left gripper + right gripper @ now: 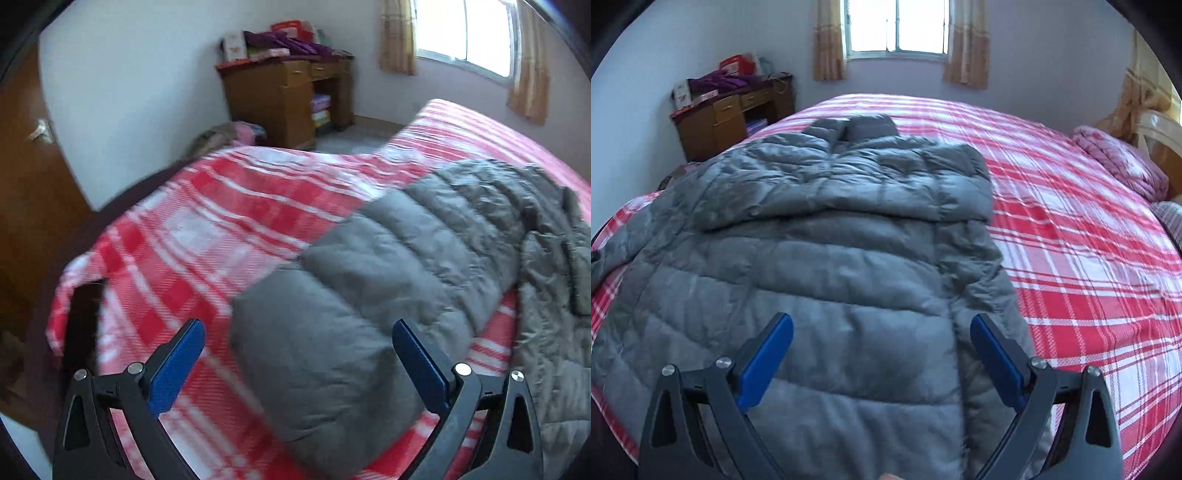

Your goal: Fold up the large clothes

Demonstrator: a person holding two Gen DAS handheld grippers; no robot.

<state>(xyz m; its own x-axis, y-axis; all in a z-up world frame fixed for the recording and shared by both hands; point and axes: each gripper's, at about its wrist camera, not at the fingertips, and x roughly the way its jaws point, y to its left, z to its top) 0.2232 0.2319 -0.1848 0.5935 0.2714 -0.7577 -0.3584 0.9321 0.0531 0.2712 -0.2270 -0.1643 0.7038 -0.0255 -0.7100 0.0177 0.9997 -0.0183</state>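
- A grey quilted down jacket [827, 236] lies spread flat on the bed [1071, 229], which is covered by a red-and-white plaid sheet [207, 236].
- In the right wrist view the jacket's collar [864, 127] points toward the window [897, 26], and one sleeve is folded across the chest.
- In the left wrist view the other sleeve [332, 332] stretches out across the plaid sheet toward the near edge of the bed.
- The left hand-held gripper [297, 332] hovers over that sleeve — its blue-padded jaws are spread wide and grasp nothing.
- The right hand-held gripper [881, 326] hangs above the jacket's lower body, also released, its jaws wide apart with no cloth pinched.
- A wooden desk [731, 114] piled with boxes and purple cloth stands in the corner; a folded pink quilt [1119, 162] rests at the bed's head.
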